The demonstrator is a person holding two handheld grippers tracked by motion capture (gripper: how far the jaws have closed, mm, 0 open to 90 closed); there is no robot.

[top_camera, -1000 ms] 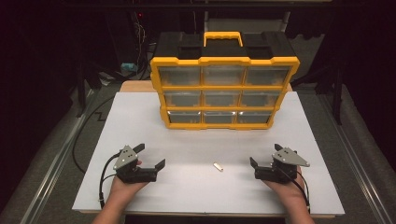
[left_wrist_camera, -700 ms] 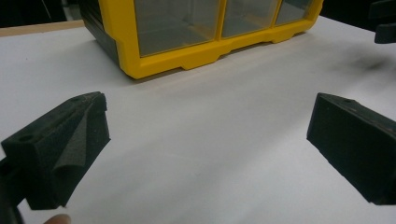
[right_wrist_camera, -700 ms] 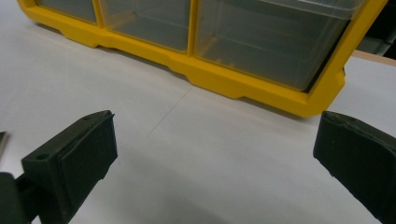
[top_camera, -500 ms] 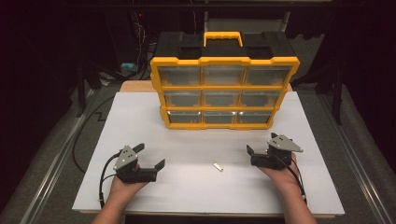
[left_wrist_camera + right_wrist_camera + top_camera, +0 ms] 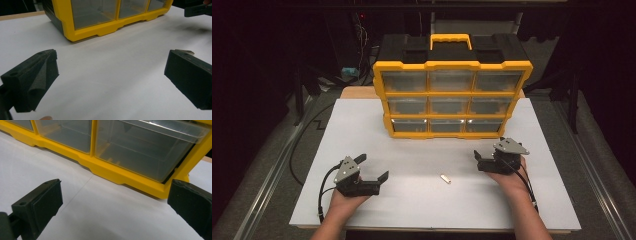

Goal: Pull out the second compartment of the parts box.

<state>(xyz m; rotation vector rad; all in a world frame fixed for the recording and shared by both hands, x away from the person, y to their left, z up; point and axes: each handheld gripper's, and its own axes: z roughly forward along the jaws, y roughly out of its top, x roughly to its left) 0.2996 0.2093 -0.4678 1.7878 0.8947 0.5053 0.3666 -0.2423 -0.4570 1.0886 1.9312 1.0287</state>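
As left idles: right hand-held gripper [image 5: 486, 161] nearer organizer [image 5: 452, 85].

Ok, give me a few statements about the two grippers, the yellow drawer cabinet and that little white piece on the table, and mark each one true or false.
1. The left gripper is clamped on the small white piece. False: its jaws stand wide apart and hold nothing; the piece lies loose on the white table between the two hands.
2. The right gripper is open and faces the bottom row of the drawer cabinet. True.
3. The cabinet has nine clear drawers, three rows of three. True.
4. The cabinet's carry handle is black. False: it is yellow, set on a black top.
5. The right gripper touches the cabinet. False: bare table shows between them.
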